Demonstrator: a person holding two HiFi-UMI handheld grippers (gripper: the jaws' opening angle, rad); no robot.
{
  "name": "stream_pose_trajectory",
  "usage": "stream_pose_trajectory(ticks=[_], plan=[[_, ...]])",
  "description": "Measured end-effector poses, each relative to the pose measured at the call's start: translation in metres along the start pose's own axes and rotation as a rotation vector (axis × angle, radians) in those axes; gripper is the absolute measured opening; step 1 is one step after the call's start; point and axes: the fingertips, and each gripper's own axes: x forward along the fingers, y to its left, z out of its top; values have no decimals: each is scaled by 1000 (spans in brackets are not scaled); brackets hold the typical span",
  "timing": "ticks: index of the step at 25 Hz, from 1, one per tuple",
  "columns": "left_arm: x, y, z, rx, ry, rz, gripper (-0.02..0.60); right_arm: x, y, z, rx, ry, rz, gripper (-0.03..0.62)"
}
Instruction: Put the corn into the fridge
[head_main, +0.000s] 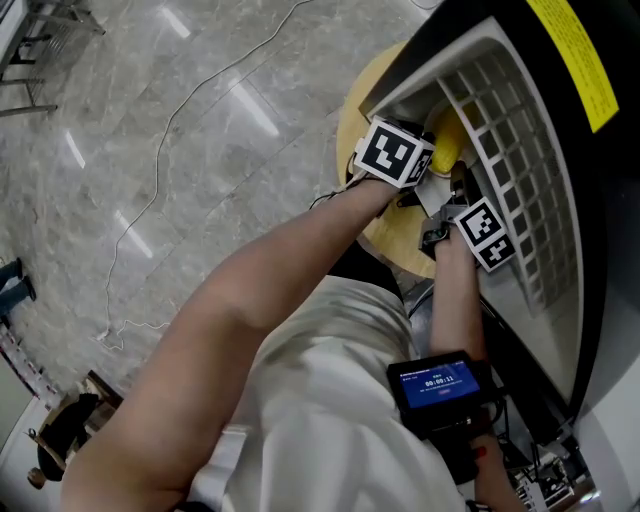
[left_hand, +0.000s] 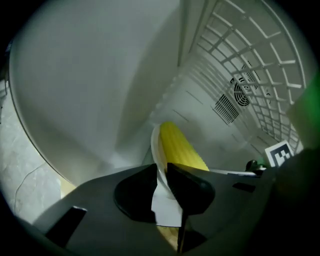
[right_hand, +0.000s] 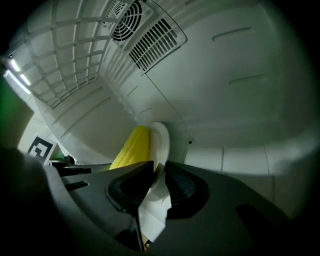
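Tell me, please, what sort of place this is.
Probably an indoor test room or lab: a polished stone floor with a loose cable trailing across it, and a small open fridge by a round wooden table.

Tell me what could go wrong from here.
The left gripper and right gripper each pinch only the thin rim of the plate; one slip could tip it. The corn lies loose on it, so uneven hands might roll it off. The wire shelf is close, so a gripper might bump it.
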Motion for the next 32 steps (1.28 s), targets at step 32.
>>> stream_pose_trajectory(ticks=[32], plan=[[2,3,-9,194,106,71,72,3,-6,-10,-171,156,-195,97]])
